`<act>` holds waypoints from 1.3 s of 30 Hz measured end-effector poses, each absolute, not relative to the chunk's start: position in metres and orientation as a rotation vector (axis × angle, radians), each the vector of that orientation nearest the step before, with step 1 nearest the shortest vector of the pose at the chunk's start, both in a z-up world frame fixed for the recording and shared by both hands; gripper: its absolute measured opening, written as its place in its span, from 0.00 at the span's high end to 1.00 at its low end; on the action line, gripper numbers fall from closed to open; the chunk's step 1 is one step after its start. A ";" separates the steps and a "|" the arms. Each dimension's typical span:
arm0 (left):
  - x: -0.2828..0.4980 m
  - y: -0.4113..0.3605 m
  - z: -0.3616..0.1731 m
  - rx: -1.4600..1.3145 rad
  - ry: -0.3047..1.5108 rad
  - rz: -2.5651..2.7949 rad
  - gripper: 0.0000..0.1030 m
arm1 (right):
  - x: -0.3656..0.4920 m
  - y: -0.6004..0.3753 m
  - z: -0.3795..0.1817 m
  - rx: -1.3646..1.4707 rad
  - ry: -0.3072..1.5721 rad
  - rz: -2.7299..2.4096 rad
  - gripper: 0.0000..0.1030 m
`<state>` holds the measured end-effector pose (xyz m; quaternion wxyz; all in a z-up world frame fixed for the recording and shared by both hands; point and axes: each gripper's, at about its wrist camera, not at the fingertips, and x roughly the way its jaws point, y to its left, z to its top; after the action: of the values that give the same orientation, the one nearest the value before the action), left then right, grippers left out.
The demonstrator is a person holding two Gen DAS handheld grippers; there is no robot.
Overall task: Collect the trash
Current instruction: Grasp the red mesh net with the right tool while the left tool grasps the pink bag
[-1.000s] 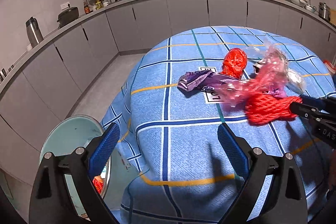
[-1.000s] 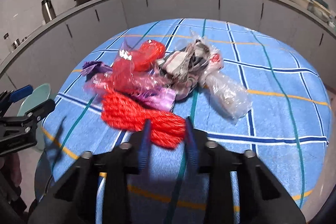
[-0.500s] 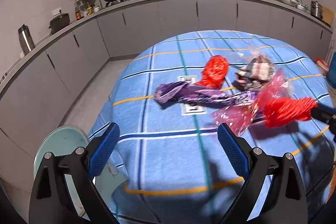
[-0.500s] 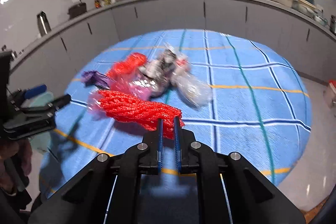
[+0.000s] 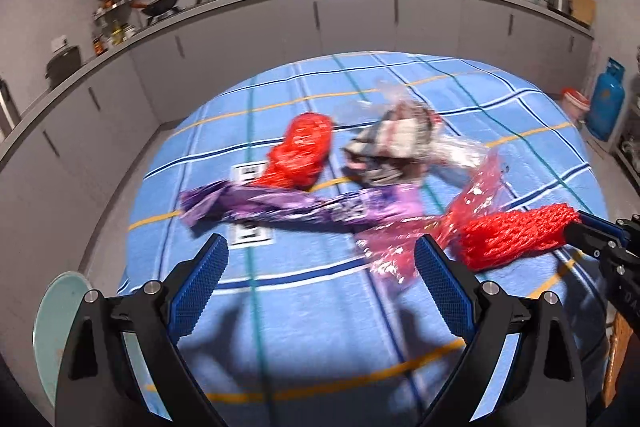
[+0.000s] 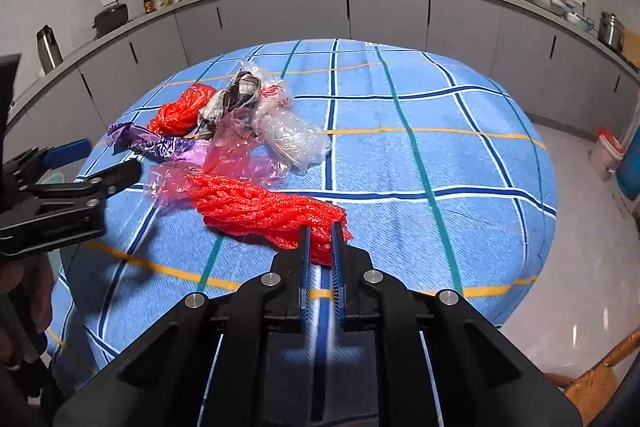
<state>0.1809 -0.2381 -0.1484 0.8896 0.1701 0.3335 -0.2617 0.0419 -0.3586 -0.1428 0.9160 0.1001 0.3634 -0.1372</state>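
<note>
My right gripper (image 6: 320,231) is shut on the near end of a red mesh bag (image 6: 260,207), which stretches toward the trash pile on the blue checked tablecloth (image 6: 420,167). A pink plastic film (image 6: 224,167) clings to the bag's far end. Behind lie a purple wrapper (image 6: 160,145), a second red mesh bag (image 6: 180,111) and a clear bag with crumpled scraps (image 6: 272,115). In the left wrist view my left gripper (image 5: 320,263) hangs open over the cloth, nothing between its fingers, with the held red mesh bag (image 5: 516,239) and the right gripper (image 5: 600,235) at the right edge.
A pale green round bin (image 5: 52,331) stands on the floor left of the table. Grey kitchen cabinets (image 6: 360,15) curve behind the table. A blue gas cylinder (image 5: 608,103) and a red-lidded tub (image 6: 608,151) stand at the right. A wooden chair (image 6: 592,383) is at the lower right.
The right gripper's jaws closed on the red mesh bag and drew it toward the near right, away from the pile. The left gripper swung rightward, so the bin slid to the view's edge.
</note>
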 end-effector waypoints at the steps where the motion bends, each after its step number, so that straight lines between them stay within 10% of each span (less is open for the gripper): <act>1: 0.181 -0.245 -0.151 0.366 0.695 -0.552 0.10 | 0.041 -0.361 -0.144 0.211 0.751 -0.286 0.90; 17: 0.191 -0.284 -0.187 0.491 0.813 -0.566 0.13 | 0.027 -0.381 -0.148 0.223 0.764 -0.317 0.89; 28: 0.174 -0.294 -0.186 0.502 0.797 -0.679 0.87 | 0.014 -0.388 -0.146 0.236 0.749 -0.329 0.89; 39: 0.157 -0.254 -0.147 0.411 0.732 -0.703 0.93 | 0.009 -0.380 -0.129 0.234 0.705 -0.314 0.90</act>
<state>0.1571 -0.2537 -0.1471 0.8539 0.1952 0.3480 -0.3342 0.0093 -0.3799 -0.1286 0.9198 0.1139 0.3429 -0.1529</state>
